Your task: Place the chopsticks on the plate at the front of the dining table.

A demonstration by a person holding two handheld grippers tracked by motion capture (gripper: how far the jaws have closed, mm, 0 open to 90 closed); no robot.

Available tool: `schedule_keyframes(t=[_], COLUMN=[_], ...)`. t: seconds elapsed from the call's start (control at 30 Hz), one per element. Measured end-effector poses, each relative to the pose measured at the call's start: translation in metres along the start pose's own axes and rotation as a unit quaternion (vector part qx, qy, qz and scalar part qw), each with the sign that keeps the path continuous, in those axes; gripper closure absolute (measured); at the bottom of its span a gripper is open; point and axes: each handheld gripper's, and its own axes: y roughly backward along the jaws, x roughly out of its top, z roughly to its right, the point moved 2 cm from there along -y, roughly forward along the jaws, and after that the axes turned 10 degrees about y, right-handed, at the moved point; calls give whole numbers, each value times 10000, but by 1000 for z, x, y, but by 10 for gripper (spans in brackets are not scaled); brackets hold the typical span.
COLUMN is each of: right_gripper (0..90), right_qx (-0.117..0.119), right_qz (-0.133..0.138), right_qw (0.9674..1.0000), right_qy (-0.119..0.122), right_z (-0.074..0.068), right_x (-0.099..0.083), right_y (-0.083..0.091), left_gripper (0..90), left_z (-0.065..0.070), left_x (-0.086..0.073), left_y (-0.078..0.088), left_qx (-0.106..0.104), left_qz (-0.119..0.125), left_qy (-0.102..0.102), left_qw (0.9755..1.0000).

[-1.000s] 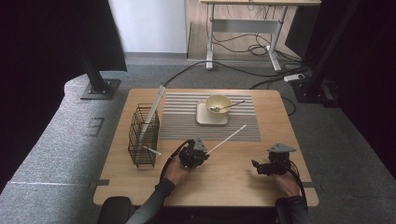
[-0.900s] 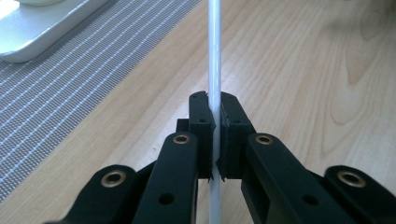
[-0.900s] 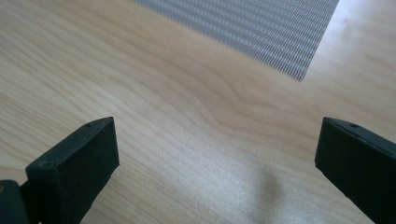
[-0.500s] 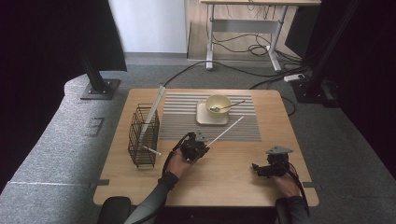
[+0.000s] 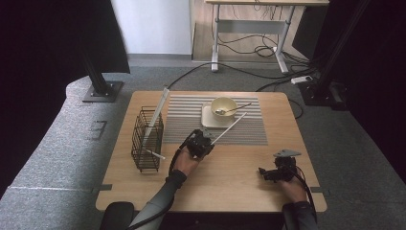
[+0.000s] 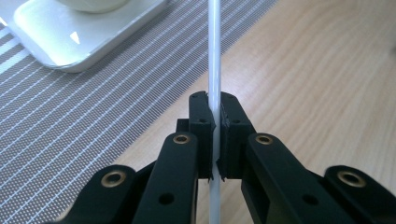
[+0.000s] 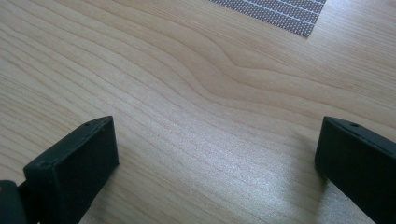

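A wooden table (image 5: pixel 230 177) stands on grey carpet (image 5: pixel 52 158), with cables trailing across the floor on the far side toward a second desk (image 5: pixel 249 28) against the wall. Dark stands flank the table at the far left and far right. A grey striped placemat (image 5: pixel 186 120) covers the far middle of the tabletop.

The left gripper (image 5: pixel 207 143) sits near the table's centre, at the near edge of the placemat, its jaws clamped on a thin white stick (image 6: pixel 215 56). In the high view the stick runs from the jaws toward the far right, ending just beside a white square plate (image 5: pixel 207 117) that carries a pale yellow bowl (image 5: pixel 223 106) with a spoon (image 5: pixel 234 109) in it.

At the left of the table stands a black wire basket (image 5: pixel 146 139) with two more white sticks (image 5: pixel 157 112) in it.

The right gripper (image 7: pixel 217 158) rests on bare wood at the near right, jaws spread wide with nothing between them.
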Motion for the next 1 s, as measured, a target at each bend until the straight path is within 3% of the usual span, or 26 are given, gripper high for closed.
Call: schedule_keyframes(t=[0.4, 0.67, 1.0], right_gripper=[0, 0, 0], right_qx=[-3, 13, 35], right_qz=[-6, -4, -16], right_qw=[10000, 10000, 10000], right_qy=[-14, -2, 16], right_z=[0, 0, -1], right_x=[0, 0, 1], right_y=[0, 0, 0], left_gripper=[852, 853, 852], left_z=[-23, -42, -56], left_x=[18, 30, 40], left_y=[-6, -15, -28], left_qx=[328, 534, 831], left_qz=[84, 140, 61], left_qy=[377, 709, 900], left_qw=[9987, 9960, 9925])
